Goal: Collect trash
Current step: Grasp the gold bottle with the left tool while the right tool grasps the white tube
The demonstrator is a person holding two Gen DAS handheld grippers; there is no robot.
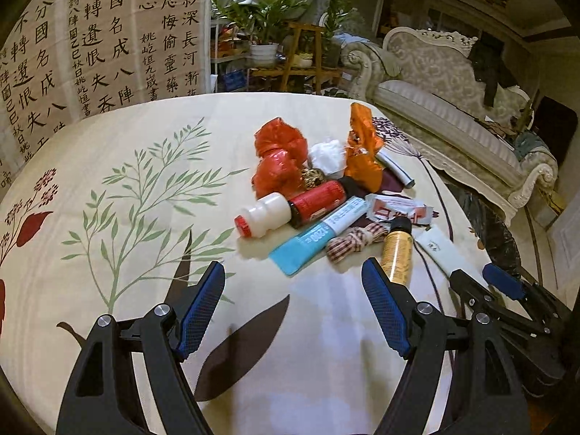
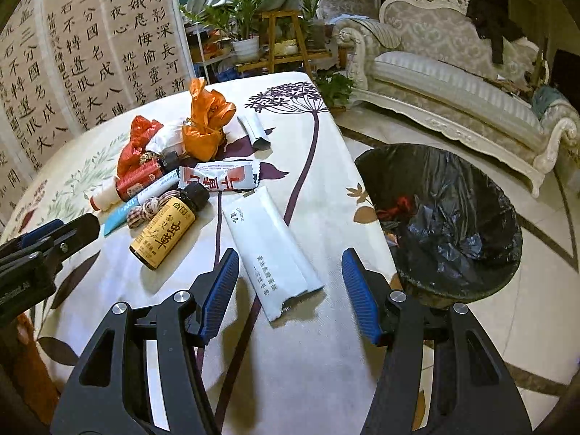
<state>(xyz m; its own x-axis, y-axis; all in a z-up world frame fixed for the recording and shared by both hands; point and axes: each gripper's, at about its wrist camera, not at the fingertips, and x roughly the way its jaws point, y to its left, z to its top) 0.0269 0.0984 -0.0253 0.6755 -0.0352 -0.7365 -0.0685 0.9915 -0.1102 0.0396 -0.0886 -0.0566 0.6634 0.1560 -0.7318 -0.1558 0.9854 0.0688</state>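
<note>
A heap of trash lies on the floral tablecloth (image 1: 145, 188): red plastic bag (image 1: 281, 156), orange bag (image 1: 362, 152), white bottle with red cap (image 1: 261, 215), blue tube (image 1: 319, 233), yellow-label bottle (image 2: 168, 226), white sachet (image 2: 272, 243). A bin with a black liner (image 2: 446, 217) stands on the floor right of the table, with some trash inside. My left gripper (image 1: 293, 272) is open above the cloth, short of the blue tube. My right gripper (image 2: 290, 259) is open, its jaws either side of the white sachet's near end.
A calligraphy screen (image 1: 90, 43) stands behind the table. Potted plants (image 1: 268, 25) on wooden stands and a pale ornate sofa (image 2: 453, 72) are at the back and right. The tiled floor (image 2: 525, 326) lies right of the table edge.
</note>
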